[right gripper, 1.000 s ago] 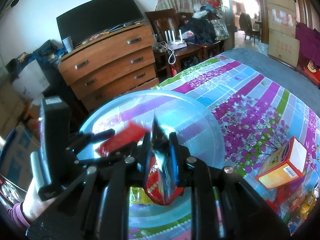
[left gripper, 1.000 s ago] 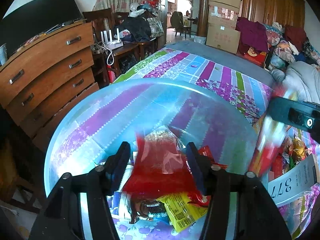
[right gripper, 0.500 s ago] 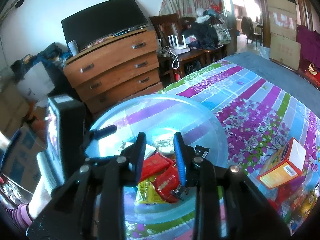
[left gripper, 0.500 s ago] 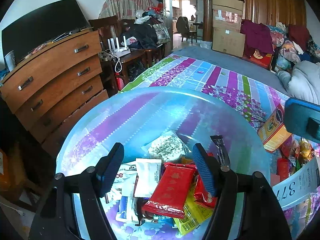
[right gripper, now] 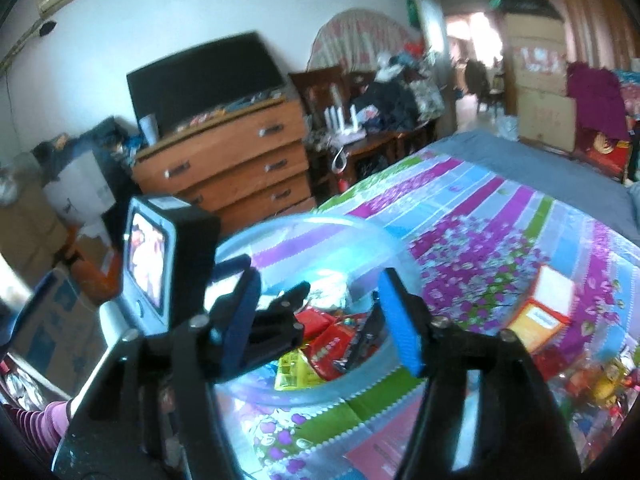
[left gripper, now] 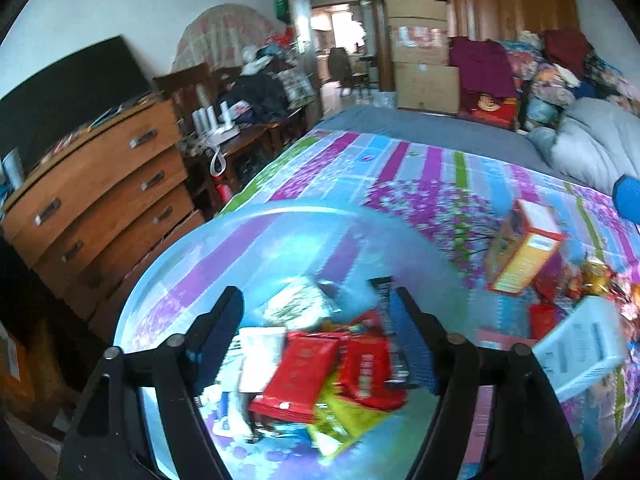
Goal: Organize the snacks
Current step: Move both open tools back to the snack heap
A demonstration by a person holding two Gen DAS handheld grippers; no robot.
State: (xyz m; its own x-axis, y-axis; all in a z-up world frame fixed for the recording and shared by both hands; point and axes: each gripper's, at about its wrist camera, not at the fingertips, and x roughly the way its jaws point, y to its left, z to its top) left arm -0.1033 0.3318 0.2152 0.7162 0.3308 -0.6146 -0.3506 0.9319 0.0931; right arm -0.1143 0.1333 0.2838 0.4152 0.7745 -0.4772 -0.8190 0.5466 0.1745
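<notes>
A clear blue plastic basin (left gripper: 280,220) stands on the striped bedspread and holds several snack packets: red packets (left gripper: 300,368), a yellow one (left gripper: 344,420) and white ones (left gripper: 296,300). My left gripper (left gripper: 316,308) is open and empty above the basin. My right gripper (right gripper: 320,284) is open and empty, above the basin's near rim (right gripper: 320,396); the red packets (right gripper: 332,344) show between its fingers. The left gripper's body (right gripper: 168,264) is at the left of the right wrist view.
An orange and white box (left gripper: 524,248) stands on the bed right of the basin, with loose snacks (left gripper: 596,280) and a white card (left gripper: 580,352) beside it. A wooden dresser (left gripper: 100,192) with a TV is at the left. Bedding and cartons are at the back.
Both grippers let their red packets fall into the basin, then opened wide and pulled up and back. The packets now lie in the basin.
</notes>
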